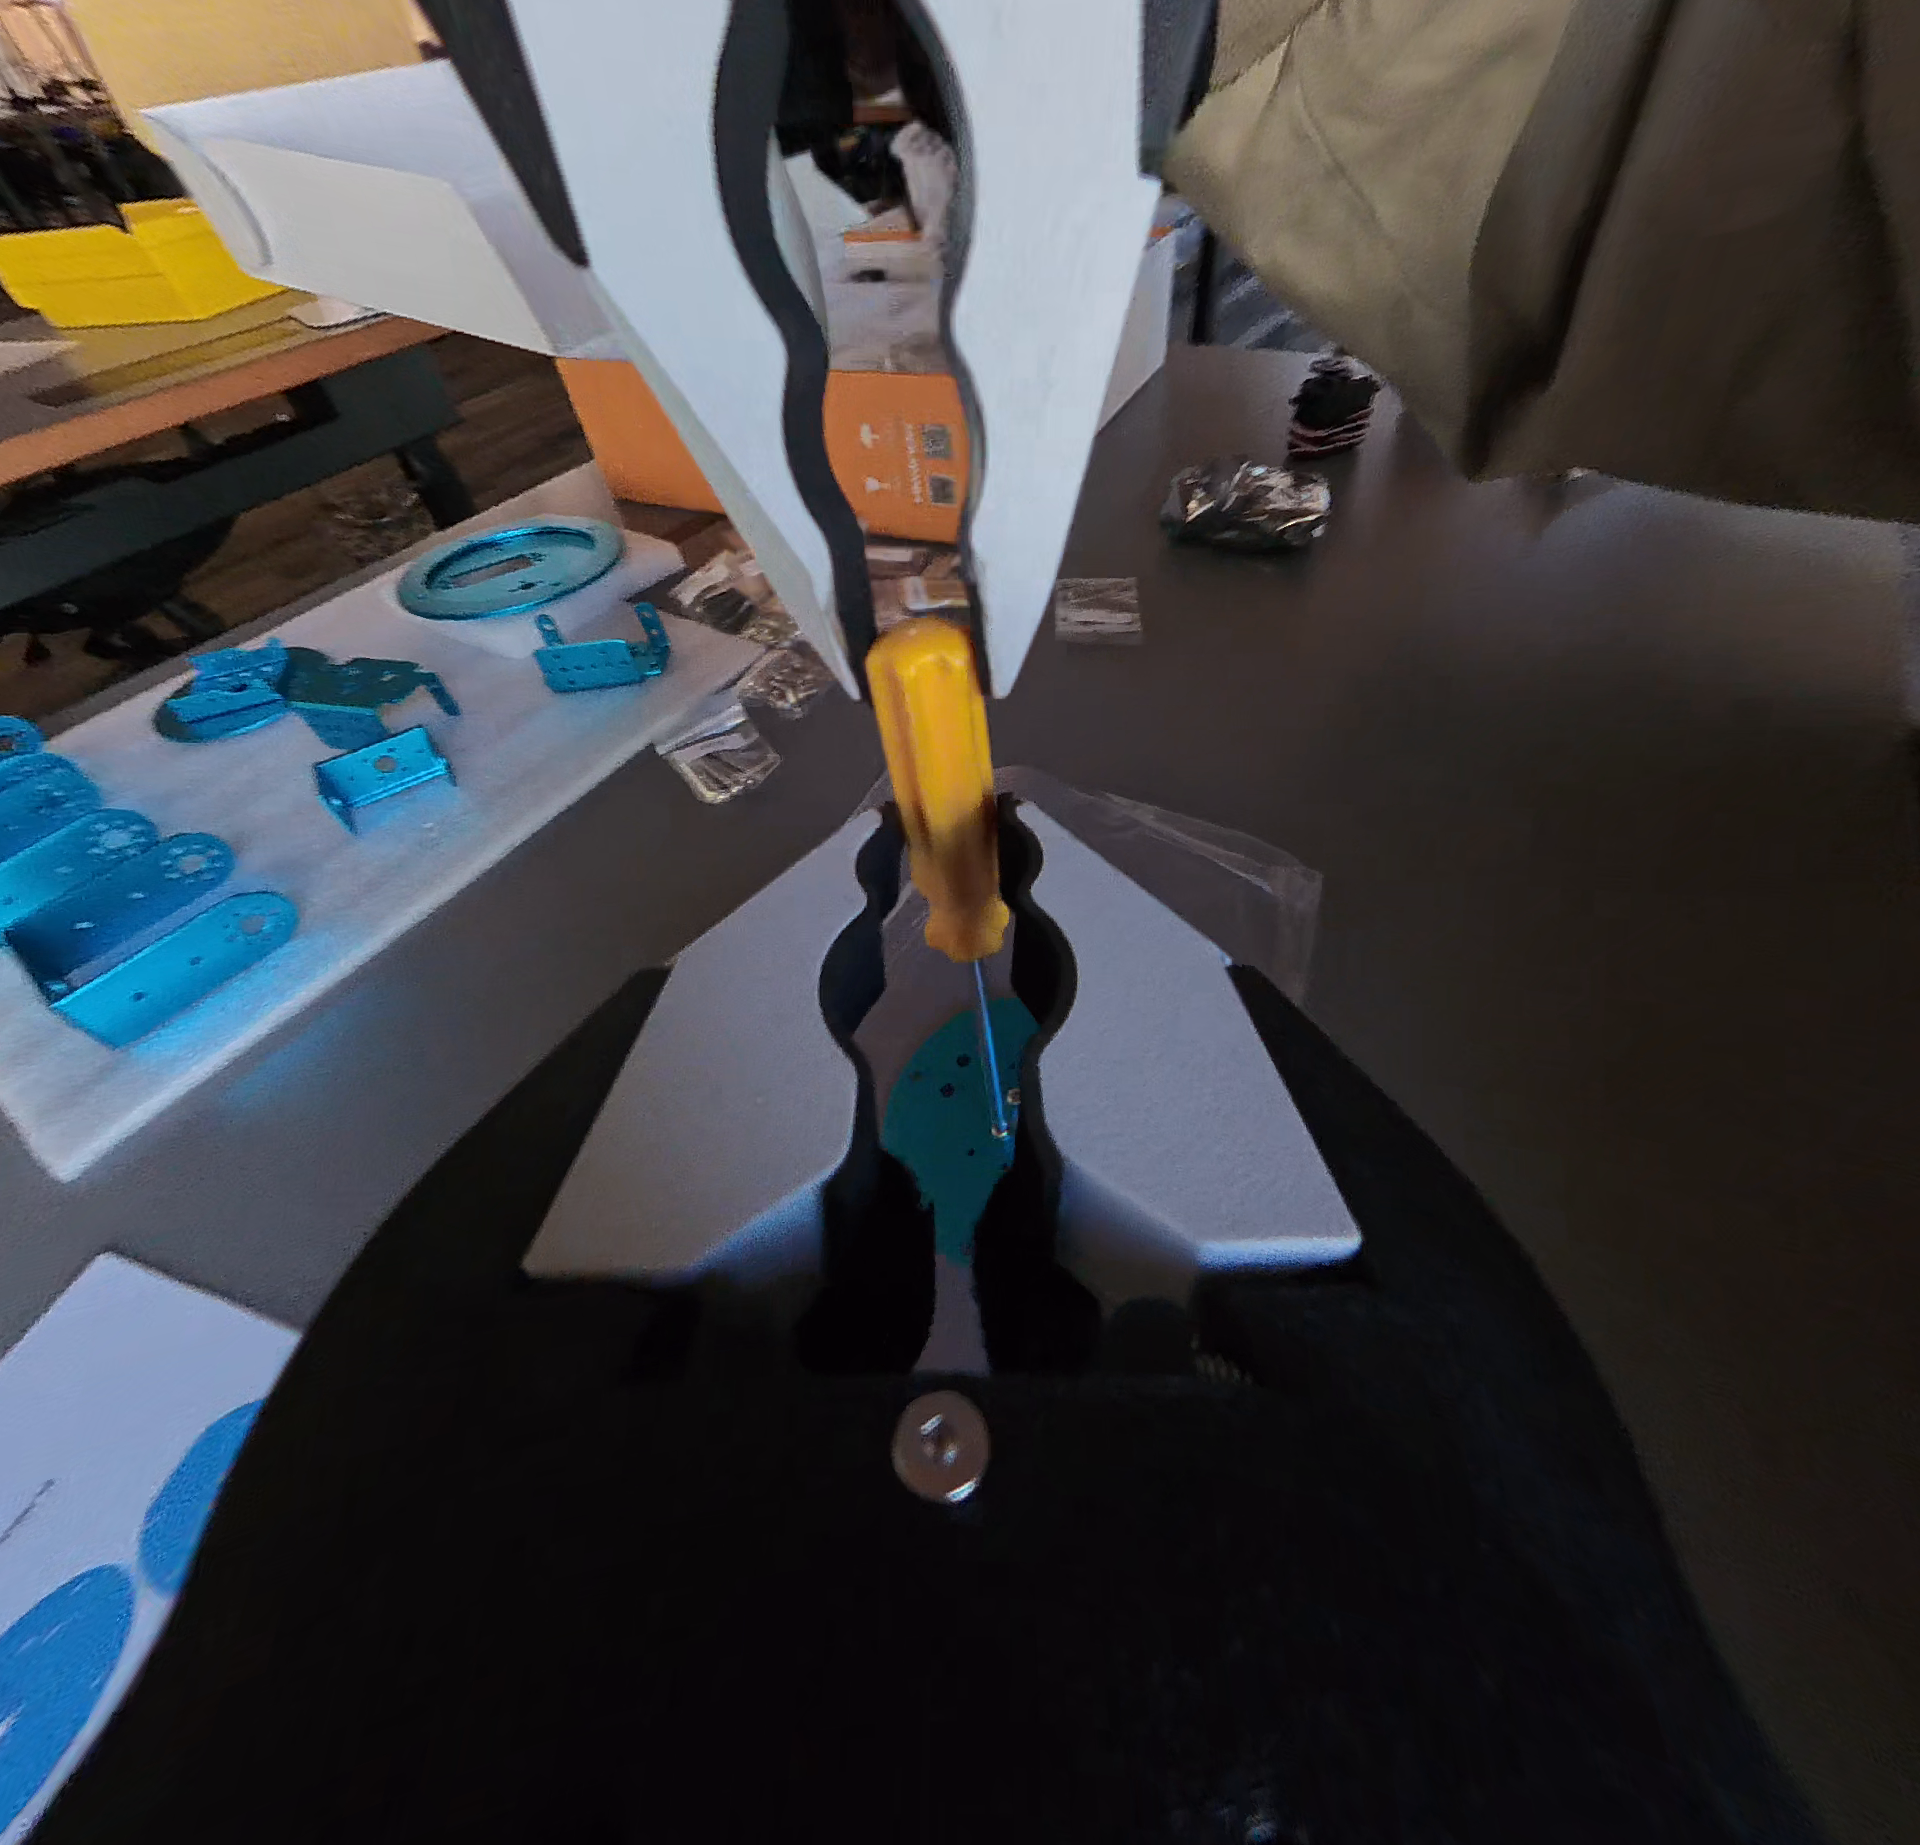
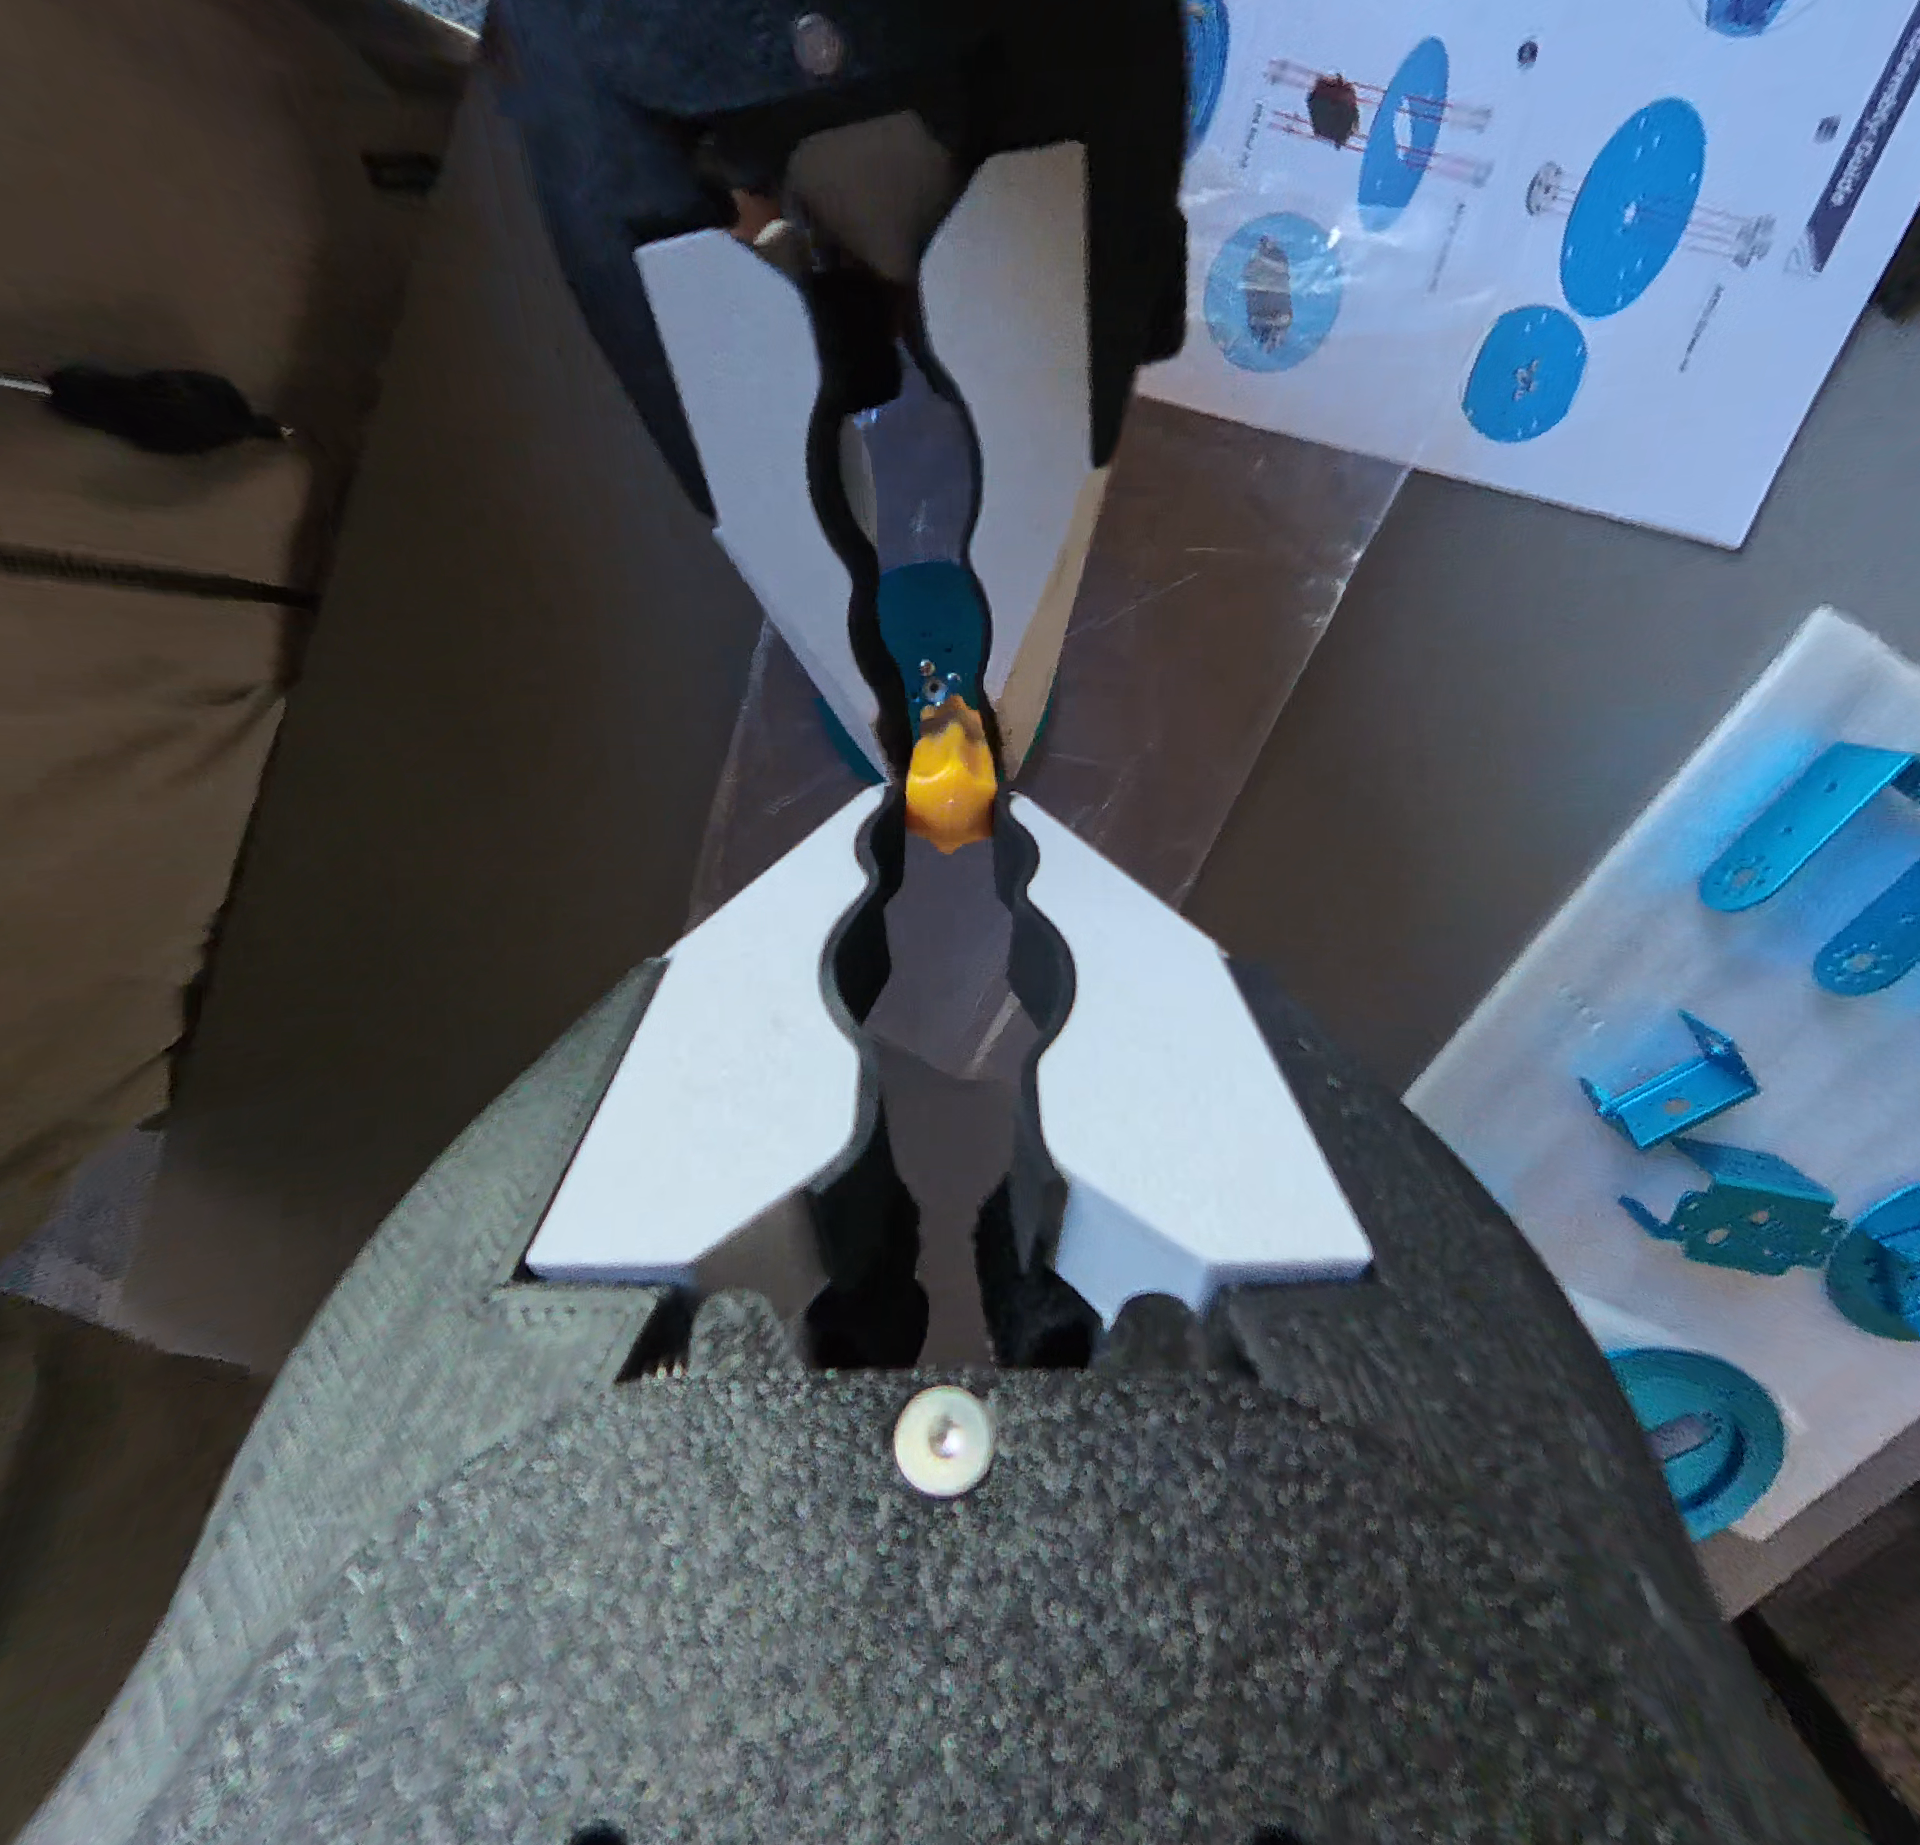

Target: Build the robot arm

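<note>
right gripper (image 2: 943, 808): jaws clamped on yellow screwdriver (image 1: 935, 787) handle | tip on teal plate (image 1: 951, 1099) screw | left gripper (image 1: 945, 819): jaws narrow, astride plate, grip unclear | grey tabletop (image 1: 1455, 860)

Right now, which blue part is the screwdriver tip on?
The teal plate under the left gripper; the screwdriver tip meets it. The other blue parts lie loose on white foam.

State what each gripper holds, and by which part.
Right gripper: yellow screwdriver, pinched at its handle's butt end. Left gripper: over the teal disc; grip cannot be told.
</note>
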{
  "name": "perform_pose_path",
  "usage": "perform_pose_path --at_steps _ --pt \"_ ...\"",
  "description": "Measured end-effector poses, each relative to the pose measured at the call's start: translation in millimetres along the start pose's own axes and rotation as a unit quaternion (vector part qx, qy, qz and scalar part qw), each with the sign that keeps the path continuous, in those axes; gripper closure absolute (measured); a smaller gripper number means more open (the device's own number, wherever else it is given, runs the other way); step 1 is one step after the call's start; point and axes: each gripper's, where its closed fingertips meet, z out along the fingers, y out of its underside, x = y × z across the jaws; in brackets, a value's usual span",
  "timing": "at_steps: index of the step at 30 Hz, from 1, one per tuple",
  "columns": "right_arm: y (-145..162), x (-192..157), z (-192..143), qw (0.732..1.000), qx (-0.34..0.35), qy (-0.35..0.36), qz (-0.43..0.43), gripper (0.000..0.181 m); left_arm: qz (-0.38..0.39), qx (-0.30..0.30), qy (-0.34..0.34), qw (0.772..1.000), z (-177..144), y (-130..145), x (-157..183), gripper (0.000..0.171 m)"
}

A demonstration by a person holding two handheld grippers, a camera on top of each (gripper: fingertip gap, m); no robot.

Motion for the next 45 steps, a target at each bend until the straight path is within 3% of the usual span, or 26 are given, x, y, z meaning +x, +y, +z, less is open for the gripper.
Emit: perform_pose_path --at_steps 2,4,6,8,10,14,16,19,22,30,34,36,40,43,45 --pt "-2.3 -0.1 -0.4 0.999 0.035 0.012 -0.039 0.163 -0.016 0.013 0.033 0.999 -1.9 -0.1 1.0 0.154" --pt "-5.8 -2.0 -0.9 0.992 0.092 0.010 -0.086 0.146 -0.021 0.028 0.074 0.997 -3.8 -0.3 5.3 0.154" --pt "-2.1 -0.6 2.7 0.983 0.157 0.003 -0.096 0.141 -0.024 0.039 0.103 0.994 -6.0 -0.1 6.3 0.154" --pt "-6.7 -11.5 5.6 0.956 0.267 -0.047 -0.112 0.141 -0.024 0.056 0.138 0.989 -9.0 0.0 9.2 0.154" --pt "-19.9 -19.2 -4.8 0.907 0.400 -0.083 -0.105 0.137 -0.034 0.064 0.153 0.986 -9.9 0.4 7.0 0.154" --pt "-26.9 -12.1 -6.3 0.865 0.490 -0.052 -0.097 0.156 -0.030 0.060 0.161 0.985 -9.5 0.9 5.8 0.154" --pt "-27.8 -7.1 -6.4 0.863 0.498 -0.028 -0.081 0.168 -0.026 0.059 0.157 0.986 -8.8 0.8 6.4 0.154" --pt "-29.7 -4.3 -5.6 0.873 0.486 -0.001 -0.037 0.170 -0.026 0.058 0.145 0.987 -9.1 1.0 5.4 0.154" --pt "-31.2 5.4 -4.9 0.878 0.471 0.082 0.007 0.171 -0.037 0.057 0.107 0.992 -8.2 1.5 0.1 0.153" --pt "-30.8 15.6 -6.2 0.859 0.452 0.216 0.107 0.175 -0.038 0.040 -0.046 0.997 -7.7 3.0 -7.7 0.148" --pt "-30.6 14.4 -7.3 0.855 0.447 0.236 0.119 0.179 -0.034 0.045 -0.045 0.997 -5.8 -1.2 -5.2 0.154" --pt "-31.3 9.3 -10.0 0.850 0.468 0.220 0.101 0.177 -0.049 0.049 -0.013 0.998 -7.1 -1.1 -3.9 0.155" --pt "-21.9 6.9 -24.8 0.816 0.552 0.172 0.017 0.142 -0.033 0.068 0.074 0.994 -13.6 -1.2 9.9 0.155" --pt "-9.4 -3.7 -0.4 0.850 0.526 0.032 -0.015 0.135 -0.014 0.066 0.117 0.991 -16.5 -0.3 15.4 0.155" --pt "-7.1 -4.7 10.6 0.874 0.481 0.029 -0.064 0.134 -0.023 0.056 0.142 0.988 -17.0 0.2 14.3 0.155"
